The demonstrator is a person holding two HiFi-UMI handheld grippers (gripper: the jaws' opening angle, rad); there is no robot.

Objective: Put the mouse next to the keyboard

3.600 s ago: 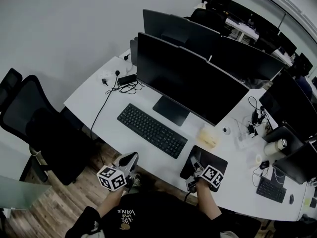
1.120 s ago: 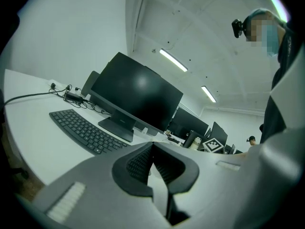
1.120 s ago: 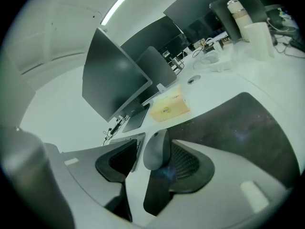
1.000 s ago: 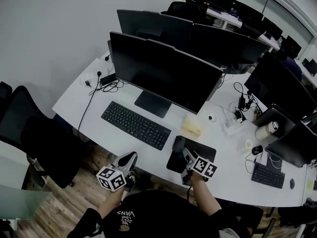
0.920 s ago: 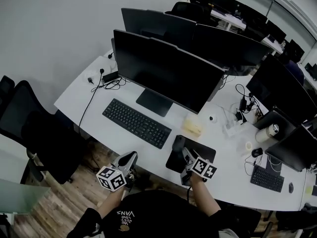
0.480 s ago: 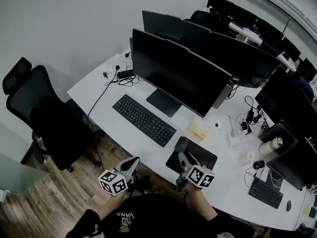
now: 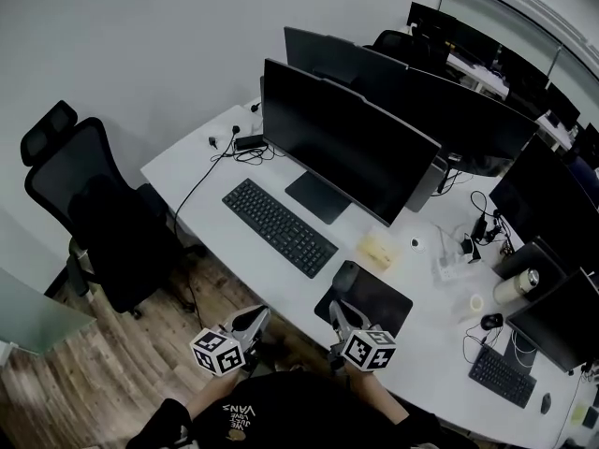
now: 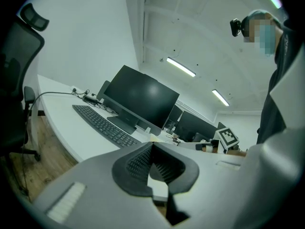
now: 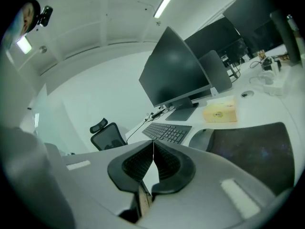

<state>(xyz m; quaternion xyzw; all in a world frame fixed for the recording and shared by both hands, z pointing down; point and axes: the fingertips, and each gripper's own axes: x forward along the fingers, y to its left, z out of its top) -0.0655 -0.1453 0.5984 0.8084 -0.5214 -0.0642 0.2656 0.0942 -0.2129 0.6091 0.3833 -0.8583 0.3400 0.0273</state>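
Observation:
The grey mouse (image 7: pixel 345 277) lies on the left corner of a dark mouse pad (image 7: pixel 374 303), just right of the black keyboard (image 7: pixel 279 226). My right gripper (image 7: pixel 335 312) hovers at the desk's front edge, a short way in front of the mouse and apart from it; its jaws are closing to a thin line with nothing between them. In the right gripper view (image 9: pixel 153 143) the mouse (image 9: pixel 200 138) sits just right of the tips, the keyboard (image 9: pixel 167 131) beyond. My left gripper (image 7: pixel 253 320) is shut and empty, off the desk over the wooden floor, also seen in its own view (image 8: pixel 151 145).
A large monitor (image 7: pixel 346 152) stands behind the keyboard. A yellow tissue box (image 7: pixel 378 249) sits behind the mouse pad. Cables and a power strip (image 7: pixel 245 146) lie at the desk's far left. A black office chair (image 7: pixel 103 223) stands left. More desks with monitors fill the right.
My right gripper has drawn back from the mouse towards the desk's front edge, leaving the mouse on the pad's corner. The head view has shifted. The left gripper has hardly moved.

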